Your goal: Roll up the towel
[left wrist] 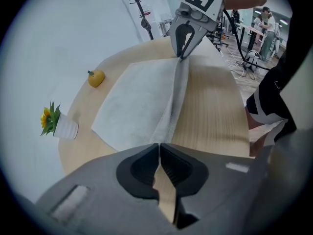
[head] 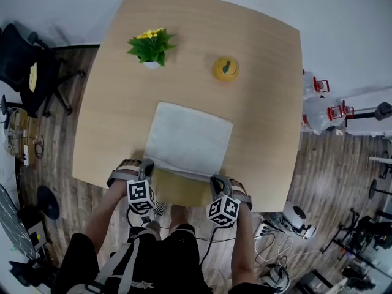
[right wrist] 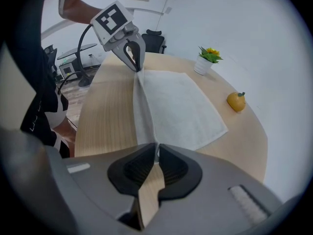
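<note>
A pale grey towel (head: 190, 136) lies flat on the round-cornered wooden table (head: 263, 103). Its near edge is turned over into a narrow fold (head: 182, 167) that runs between my two grippers. My left gripper (head: 147, 166) pinches the fold's left end and my right gripper (head: 215, 180) pinches its right end. In the left gripper view the left gripper (left wrist: 159, 145) has its tips together at the towel (left wrist: 137, 102), and the right gripper (left wrist: 182, 57) nips the far end. In the right gripper view a white sliver of towel (right wrist: 176, 106) sits between the right gripper's (right wrist: 156, 146) tips.
A small potted plant with yellow flowers (head: 151, 46) and a yellow fruit-shaped object (head: 226, 68) stand on the table beyond the towel. A black office chair (head: 27, 72) is on the floor at the left. Cables and equipment lie on the floor at the right.
</note>
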A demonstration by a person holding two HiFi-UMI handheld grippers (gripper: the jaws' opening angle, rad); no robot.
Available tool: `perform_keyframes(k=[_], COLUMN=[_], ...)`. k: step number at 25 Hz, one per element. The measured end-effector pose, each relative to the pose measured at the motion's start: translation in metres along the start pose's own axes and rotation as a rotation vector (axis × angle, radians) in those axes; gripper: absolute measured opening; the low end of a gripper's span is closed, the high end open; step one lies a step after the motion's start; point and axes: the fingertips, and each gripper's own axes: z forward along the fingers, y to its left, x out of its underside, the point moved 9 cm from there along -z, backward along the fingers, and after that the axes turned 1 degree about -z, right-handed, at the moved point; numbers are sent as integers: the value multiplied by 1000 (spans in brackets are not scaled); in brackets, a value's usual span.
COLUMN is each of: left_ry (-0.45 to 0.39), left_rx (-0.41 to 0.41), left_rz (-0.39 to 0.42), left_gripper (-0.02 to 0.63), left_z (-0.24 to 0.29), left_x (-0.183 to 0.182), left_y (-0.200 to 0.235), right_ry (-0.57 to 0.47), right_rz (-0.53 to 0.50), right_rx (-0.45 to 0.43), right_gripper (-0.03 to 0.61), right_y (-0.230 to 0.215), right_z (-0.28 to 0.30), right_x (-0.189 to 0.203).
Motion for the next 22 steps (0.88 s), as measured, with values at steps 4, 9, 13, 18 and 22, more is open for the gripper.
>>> perform_keyframes(k=[4,9,13,18,22], left_ry=[-12,-32,-36,-43,-55], left_rx=[-9,-35,-29,-49,-68], left_rz=[0,-50,-52,-55,-53], left_gripper=[45,149,214,242,244], left_z=[4,2,-2,-6,-14], left_x=[1,5,8,9,9], left_y=[0,7,8,5,5], right_ry=[-11,-19,-11,-18,-20], right_rz=[-9,14,16,18,19], right_rx=[19,92,101,124,145], right_gripper=[46,112,159,175,178], right_y=[0,-8,-7,-4,0], right_z=[2,-2,-5,-12,-19], right_x=[2,2,1,-3,-6])
